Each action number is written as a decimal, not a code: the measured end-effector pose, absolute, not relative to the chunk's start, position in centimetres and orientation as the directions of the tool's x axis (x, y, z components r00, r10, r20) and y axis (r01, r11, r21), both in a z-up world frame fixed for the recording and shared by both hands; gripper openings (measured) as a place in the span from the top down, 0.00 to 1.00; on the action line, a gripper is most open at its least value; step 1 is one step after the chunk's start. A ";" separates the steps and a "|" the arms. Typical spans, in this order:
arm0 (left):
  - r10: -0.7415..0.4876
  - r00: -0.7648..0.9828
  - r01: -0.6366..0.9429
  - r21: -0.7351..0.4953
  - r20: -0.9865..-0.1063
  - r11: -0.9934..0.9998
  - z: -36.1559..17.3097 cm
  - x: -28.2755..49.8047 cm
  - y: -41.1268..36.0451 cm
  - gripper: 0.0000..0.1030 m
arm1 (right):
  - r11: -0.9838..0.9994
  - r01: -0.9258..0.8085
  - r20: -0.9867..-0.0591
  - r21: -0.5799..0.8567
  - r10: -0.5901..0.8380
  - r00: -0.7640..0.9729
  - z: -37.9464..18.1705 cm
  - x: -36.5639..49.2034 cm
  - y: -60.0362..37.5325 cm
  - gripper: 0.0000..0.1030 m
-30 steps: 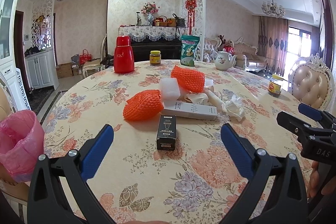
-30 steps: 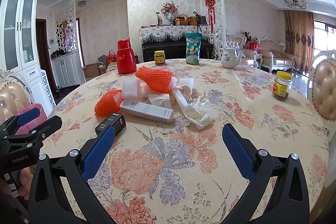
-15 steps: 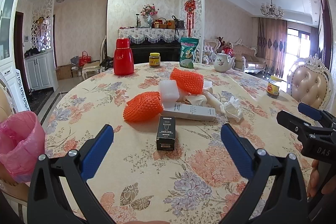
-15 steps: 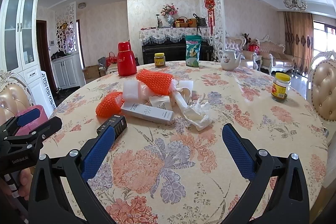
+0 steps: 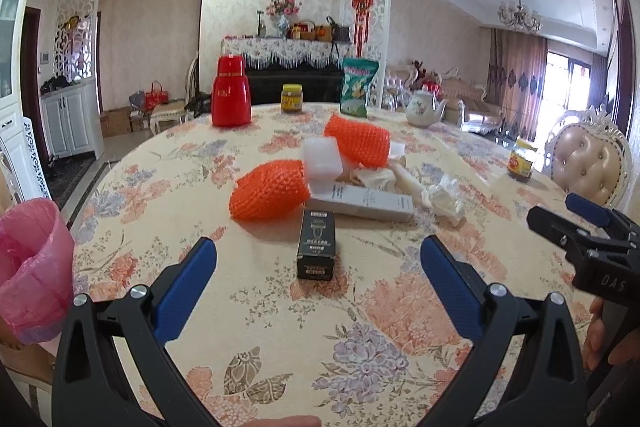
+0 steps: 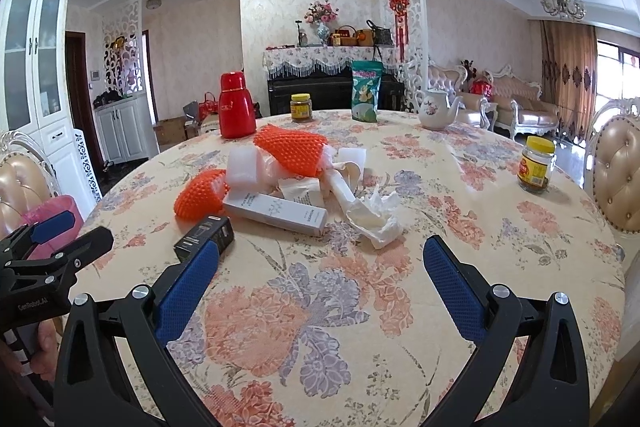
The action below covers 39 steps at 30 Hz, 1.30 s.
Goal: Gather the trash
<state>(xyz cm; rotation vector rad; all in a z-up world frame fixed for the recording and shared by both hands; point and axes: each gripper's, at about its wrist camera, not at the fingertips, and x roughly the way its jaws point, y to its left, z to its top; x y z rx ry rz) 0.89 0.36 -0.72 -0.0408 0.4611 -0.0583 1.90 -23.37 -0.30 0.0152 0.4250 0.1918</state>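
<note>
A pile of trash lies mid-table: a small black box [image 5: 316, 245] nearest me, a long white carton [image 5: 360, 202], two orange foam nets [image 5: 270, 190] [image 5: 357, 141], a white foam block [image 5: 322, 159] and crumpled tissue [image 5: 442, 195]. My left gripper [image 5: 318, 279] is open and empty, just short of the black box. My right gripper [image 6: 320, 283] is open and empty, in front of the tissue [image 6: 376, 213] and carton [image 6: 276, 211]; the black box [image 6: 205, 237] sits by its left finger. A pink-lined trash bin [image 5: 28, 267] stands beside the table at the left.
A red thermos [image 5: 231, 93], two jars [image 5: 291, 99] [image 6: 536, 165], a green snack bag [image 5: 357, 93] and a white teapot [image 5: 424, 109] stand around the floral table [image 5: 280, 327]. Padded chairs [image 5: 588, 163] [image 6: 20, 187] flank the table.
Both grippers have drifted slightly lower and closer to the pile. Nothing on the table has moved; both stay open.
</note>
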 end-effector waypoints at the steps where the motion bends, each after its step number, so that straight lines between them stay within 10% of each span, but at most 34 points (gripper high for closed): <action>1: -0.068 0.888 0.049 -0.052 -0.454 0.997 -1.0 1.2 0.4 0.04 | 0.982 -0.178 -0.417 0.057 0.185 0.890 -0.5 2.3 -23.5 0.07; 30: -0.059 0.629 0.015 -0.064 -0.775 0.998 -9.3 17.7 -0.2 0.05 | 0.988 -0.111 -0.678 0.112 0.157 0.718 -6.8 22.0 -27.3 0.07; 35: -0.092 0.596 0.012 -0.105 -0.798 0.994 -10.3 18.3 0.1 0.21 | 0.992 -0.102 -0.715 0.076 0.125 0.688 -8.0 24.5 -26.4 0.10; 39: -0.090 0.611 0.031 -0.090 -0.787 0.995 -10.1 18.2 -0.2 0.40 | 0.989 -0.102 -0.745 0.106 0.147 0.651 -9.3 25.0 -26.7 0.33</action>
